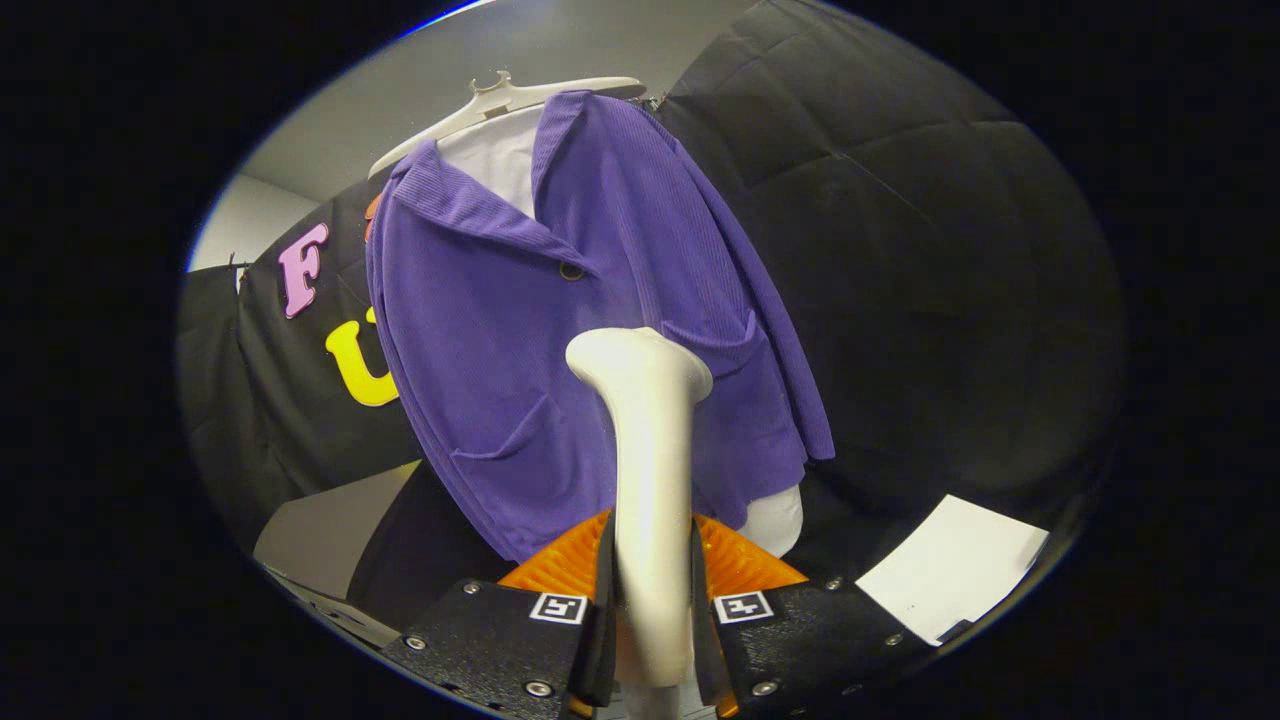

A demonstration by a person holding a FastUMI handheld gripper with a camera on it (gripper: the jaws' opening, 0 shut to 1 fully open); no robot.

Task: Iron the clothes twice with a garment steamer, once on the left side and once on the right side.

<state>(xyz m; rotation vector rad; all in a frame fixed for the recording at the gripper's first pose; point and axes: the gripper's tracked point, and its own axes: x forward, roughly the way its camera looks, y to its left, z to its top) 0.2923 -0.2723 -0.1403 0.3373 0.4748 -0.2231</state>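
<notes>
A purple corduroy jacket (560, 330) hangs on a white hanger (500, 100) over a white mannequin torso (500, 160), straight ahead of the fingers. My gripper (652, 590) is shut on the handle of a white garment steamer (650, 450), which rises from between the fingers. The steamer's head (630, 355) points at the jacket's middle, near the button line between the two lower pockets. Whether the head touches the cloth is unclear.
Black cloth walls stand behind and to the right of the jacket. A white sheet of paper (950, 570) lies low on the right. A grey surface (320, 530) sits low on the left, below the jacket's hem.
</notes>
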